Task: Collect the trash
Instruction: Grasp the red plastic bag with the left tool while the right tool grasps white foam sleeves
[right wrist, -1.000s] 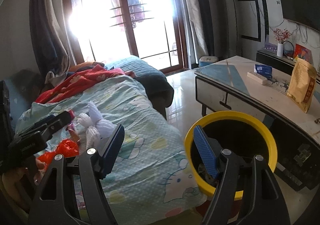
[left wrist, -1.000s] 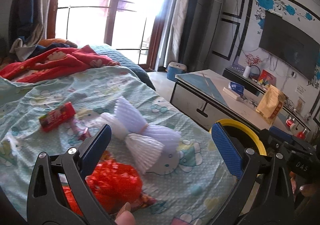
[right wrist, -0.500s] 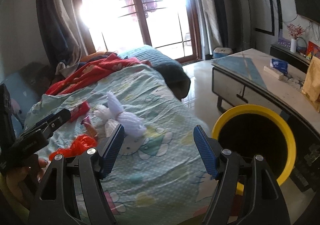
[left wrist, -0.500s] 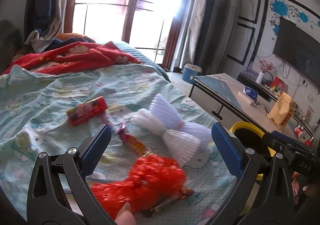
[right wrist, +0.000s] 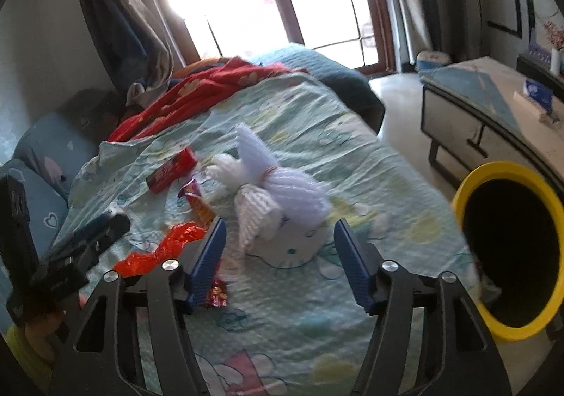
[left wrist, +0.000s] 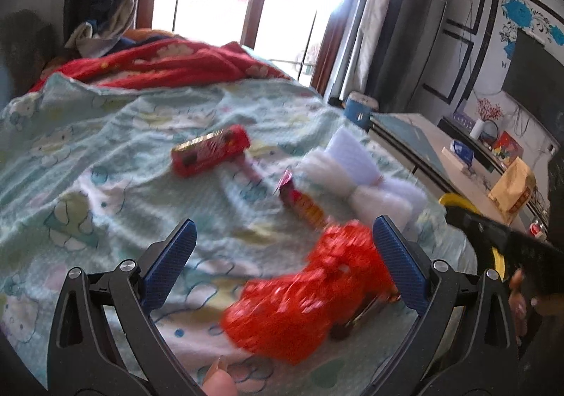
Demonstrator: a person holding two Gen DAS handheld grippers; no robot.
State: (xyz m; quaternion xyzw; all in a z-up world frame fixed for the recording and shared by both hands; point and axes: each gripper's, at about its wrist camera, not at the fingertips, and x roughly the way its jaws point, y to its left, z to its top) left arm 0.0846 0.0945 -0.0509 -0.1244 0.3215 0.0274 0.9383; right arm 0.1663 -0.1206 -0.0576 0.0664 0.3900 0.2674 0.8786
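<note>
Where light-green bedsheet [left wrist: 105, 135] wrinkles: crumpled shiny red wrapper [left wrist: 303, 293], blurred, between wide-spread fingers of left gripper [left wrist: 282, 262]. Right gripper [right wrist: 278, 255] wide too, empty, over white foam netting [right wrist: 268, 191].

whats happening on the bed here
A person is clearing trash off a bed with a hand-held gripper in each hand. Both are open and empty. The left one hovers by a crumpled red wrapper; the right is near white foam netting. A yellow-rimmed bin waits beside the bed.
</note>
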